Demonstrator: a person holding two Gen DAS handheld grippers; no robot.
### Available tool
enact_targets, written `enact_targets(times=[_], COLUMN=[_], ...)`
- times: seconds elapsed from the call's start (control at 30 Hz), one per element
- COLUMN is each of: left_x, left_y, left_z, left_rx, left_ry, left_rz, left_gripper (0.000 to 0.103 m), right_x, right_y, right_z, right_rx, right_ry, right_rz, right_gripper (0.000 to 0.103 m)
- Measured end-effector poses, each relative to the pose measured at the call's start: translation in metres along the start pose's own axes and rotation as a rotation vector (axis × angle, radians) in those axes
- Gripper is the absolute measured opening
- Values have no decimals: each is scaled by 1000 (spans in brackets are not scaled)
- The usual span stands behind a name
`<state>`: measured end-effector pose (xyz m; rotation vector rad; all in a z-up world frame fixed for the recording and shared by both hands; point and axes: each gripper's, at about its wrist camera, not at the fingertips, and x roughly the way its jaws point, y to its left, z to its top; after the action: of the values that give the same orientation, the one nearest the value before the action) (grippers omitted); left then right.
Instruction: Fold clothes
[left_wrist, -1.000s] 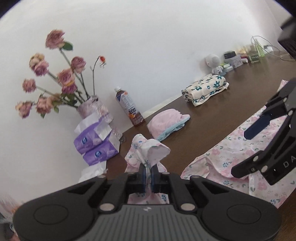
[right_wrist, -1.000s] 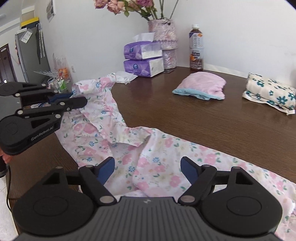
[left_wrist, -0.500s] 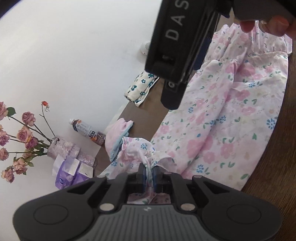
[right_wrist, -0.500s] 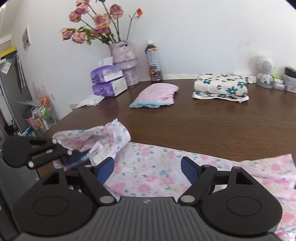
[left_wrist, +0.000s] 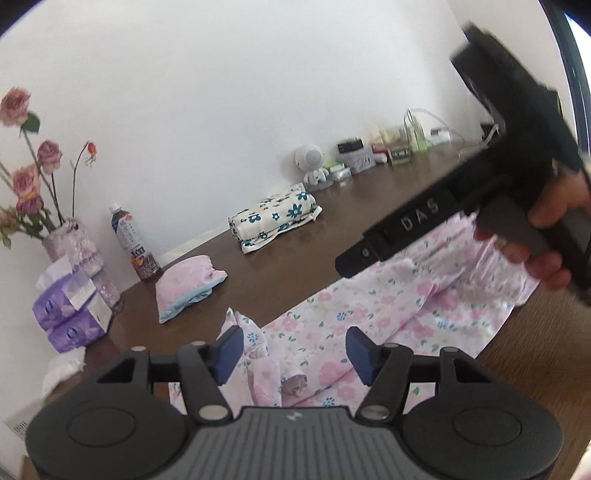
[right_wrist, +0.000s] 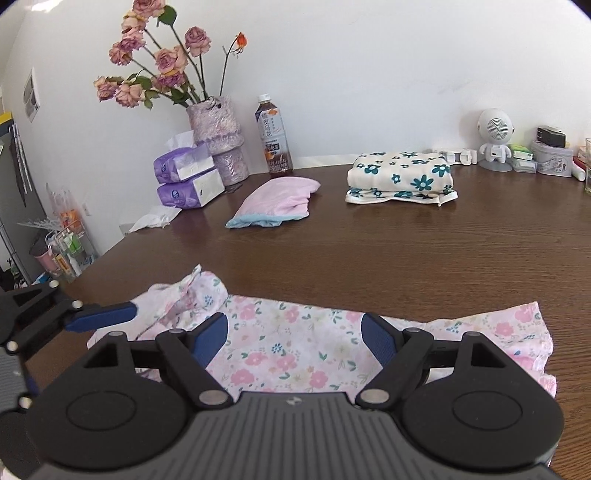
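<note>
The floral garment (right_wrist: 295, 350) is thin and limp — best pinched at its bunched corner. Left hand-held gripper (left_wrist: 291, 350) is opening, pinching nothing; right hand-held gripper (right_wrist: 295, 338) is spread, empty.

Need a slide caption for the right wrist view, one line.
Open right gripper above the pink floral garment on the brown table; left gripper opening beside the bunched end.

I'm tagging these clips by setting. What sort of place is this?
Most likely a lived-in home, at a wooden table: folded clothes, a vase of roses, tissue packs and a drink bottle along the wall.
</note>
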<state>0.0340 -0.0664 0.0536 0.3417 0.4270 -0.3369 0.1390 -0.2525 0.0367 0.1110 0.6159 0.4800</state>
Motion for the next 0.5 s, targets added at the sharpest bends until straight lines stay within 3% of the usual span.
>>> enact_targets(times=[0.1, 0.2, 0.33, 0.5], left_x=[-23, -40, -50, -52], left_y=[31, 54, 77, 112], left_z=[-6, -20, -46, -75], left_rx=[-164, -227, -237, -364], left_ry=[-41, -54, -5, 34], left_rz=[-42, 12, 162, 163], left_gripper=[66, 74, 76, 83], right_x=[2, 10, 24, 33], right_y=[-2, 4, 17, 41], right_z=[4, 7, 8, 12], right_rx=[15, 9, -5, -28], right_ry=[2, 15, 34, 37], right_rz=[1, 20, 54, 122], right_gripper=[81, 81, 81, 81])
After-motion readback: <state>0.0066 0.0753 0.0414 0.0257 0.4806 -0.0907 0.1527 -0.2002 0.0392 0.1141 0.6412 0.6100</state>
